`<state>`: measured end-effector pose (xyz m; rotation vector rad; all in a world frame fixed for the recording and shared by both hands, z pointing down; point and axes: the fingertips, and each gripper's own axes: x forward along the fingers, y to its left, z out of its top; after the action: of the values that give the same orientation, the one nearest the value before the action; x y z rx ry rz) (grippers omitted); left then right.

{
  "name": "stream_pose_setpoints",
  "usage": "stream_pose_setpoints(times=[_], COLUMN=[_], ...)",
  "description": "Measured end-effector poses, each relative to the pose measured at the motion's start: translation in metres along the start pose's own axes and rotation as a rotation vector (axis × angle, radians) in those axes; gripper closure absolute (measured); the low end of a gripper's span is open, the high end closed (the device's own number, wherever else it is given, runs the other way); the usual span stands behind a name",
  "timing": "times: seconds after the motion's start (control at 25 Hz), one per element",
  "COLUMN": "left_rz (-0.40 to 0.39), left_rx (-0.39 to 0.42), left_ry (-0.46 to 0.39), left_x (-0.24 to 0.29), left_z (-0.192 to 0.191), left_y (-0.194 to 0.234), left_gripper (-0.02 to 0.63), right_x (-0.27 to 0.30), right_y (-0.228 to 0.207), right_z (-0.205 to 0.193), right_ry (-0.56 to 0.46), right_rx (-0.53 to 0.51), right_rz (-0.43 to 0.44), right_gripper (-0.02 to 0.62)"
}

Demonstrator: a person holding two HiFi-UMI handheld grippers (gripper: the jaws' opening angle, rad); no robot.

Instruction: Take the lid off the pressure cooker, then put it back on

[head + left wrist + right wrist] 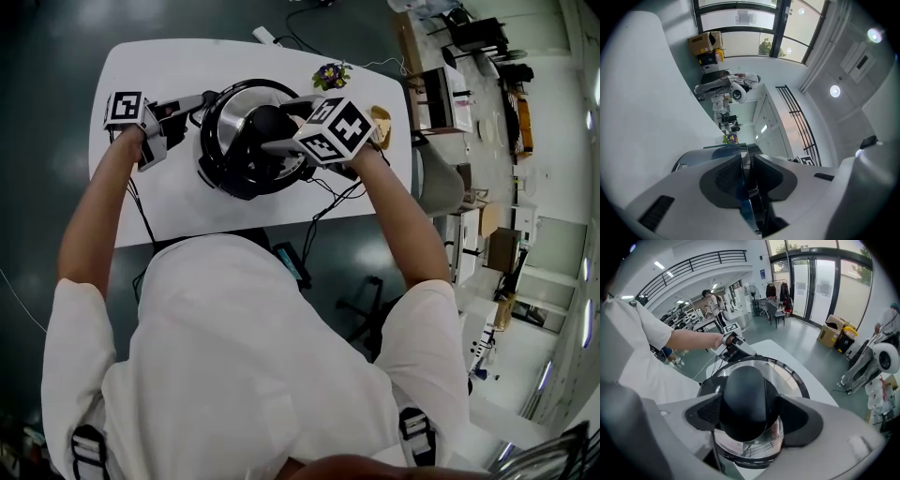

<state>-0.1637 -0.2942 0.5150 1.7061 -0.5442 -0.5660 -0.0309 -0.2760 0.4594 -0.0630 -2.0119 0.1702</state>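
A black pressure cooker [217, 159] stands mid-table, its shiny lid [234, 108] on, with a black knob [265, 127] on top. My left gripper [190, 105] lies level at the cooker's left side. In the left gripper view its jaws [746, 171] are shut on the thin dark side handle [743, 157]. My right gripper [281, 142] points steeply down over the lid. In the right gripper view it stands open [749, 414] with the knob [746, 397] filling the gap between its fingers; the lid [790, 376] shows beneath.
The white table [169, 66] has a small pot of purple flowers [330, 74] at the back, a brown item [382, 124] to the right, a white power strip [265, 37] at the far edge. Black cables [323, 202] trail off the near edge.
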Motion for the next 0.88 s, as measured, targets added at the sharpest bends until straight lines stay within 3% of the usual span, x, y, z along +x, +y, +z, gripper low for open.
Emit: stream_pose_setpoints(times=[0.2, 0.36, 0.88], left_rz=[0.010, 0.011, 0.014], left_rx=[-0.022, -0.022, -0.067], left_ry=[-0.028, -0.039, -0.094], left_x=[-0.0019, -0.0018, -0.0031], left_z=[0.0010, 0.0016, 0.0014], left_y=[0.0003, 0.0003, -0.0036], left_gripper=[0.522, 0.523, 0.531], right_x=[0.0045, 0.0031, 0.0004], right_y=[0.0014, 0.0073, 0.0033], right_z=[0.0006, 0.0032, 0.0063], right_ry=[0.055, 0.037, 0.036], right_rx=[-0.052, -0.063, 0.089], right_rz=[-0.063, -0.052, -0.116], right_gripper=[0.225, 0.308, 0.316])
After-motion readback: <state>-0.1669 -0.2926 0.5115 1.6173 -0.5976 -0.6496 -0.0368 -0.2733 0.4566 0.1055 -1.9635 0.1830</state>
